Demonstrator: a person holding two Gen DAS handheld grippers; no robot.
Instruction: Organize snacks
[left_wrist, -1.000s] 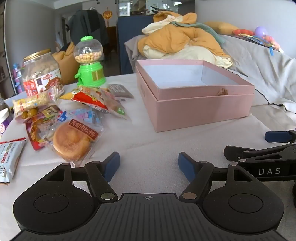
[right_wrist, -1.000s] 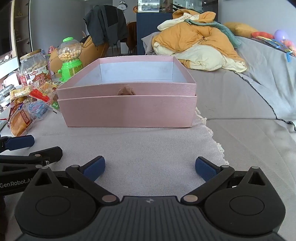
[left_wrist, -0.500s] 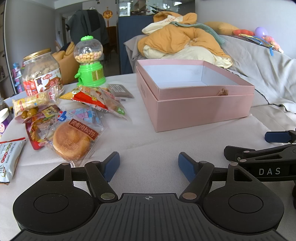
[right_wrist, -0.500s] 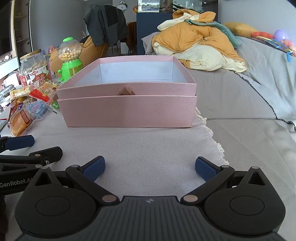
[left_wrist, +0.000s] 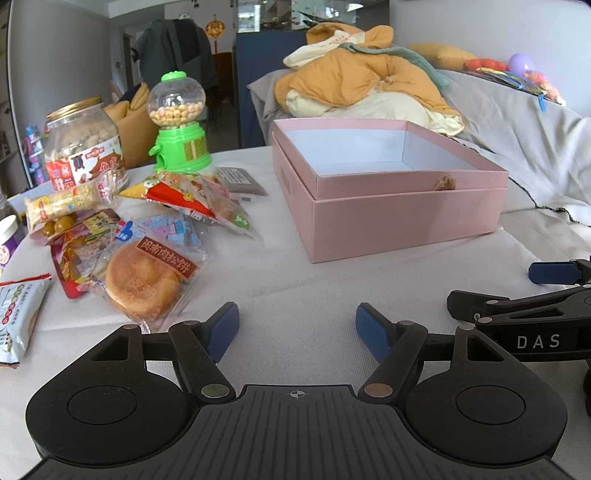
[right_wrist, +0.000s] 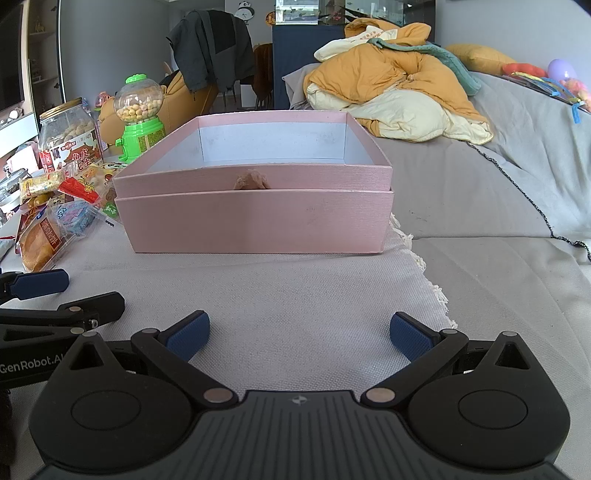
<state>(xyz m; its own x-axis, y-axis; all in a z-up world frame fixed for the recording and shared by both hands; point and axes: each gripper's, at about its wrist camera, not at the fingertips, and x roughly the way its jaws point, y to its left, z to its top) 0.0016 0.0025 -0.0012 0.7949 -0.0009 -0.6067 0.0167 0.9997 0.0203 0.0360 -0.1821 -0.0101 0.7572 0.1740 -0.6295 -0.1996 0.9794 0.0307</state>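
Note:
An open pink box (left_wrist: 402, 218) stands on the white cloth; its inside looks empty. It also shows in the right wrist view (right_wrist: 255, 218), straight ahead. A heap of snack packets lies left of it: a wrapped round bun (left_wrist: 144, 284), a red packet (left_wrist: 177, 195), a blue packet (left_wrist: 170, 229), a grey packet (left_wrist: 240, 181). My left gripper (left_wrist: 297, 328) is open and empty, low over the cloth, near the bun. My right gripper (right_wrist: 299, 336) is open and empty in front of the box.
A jar of nuts (left_wrist: 85, 147) and a green candy dispenser (left_wrist: 179, 125) stand behind the snacks. A white packet (left_wrist: 18, 317) lies at the far left. A sofa with piled orange bedding (right_wrist: 399, 96) lies behind the box. The cloth's fringed edge (right_wrist: 424, 273) runs on the right.

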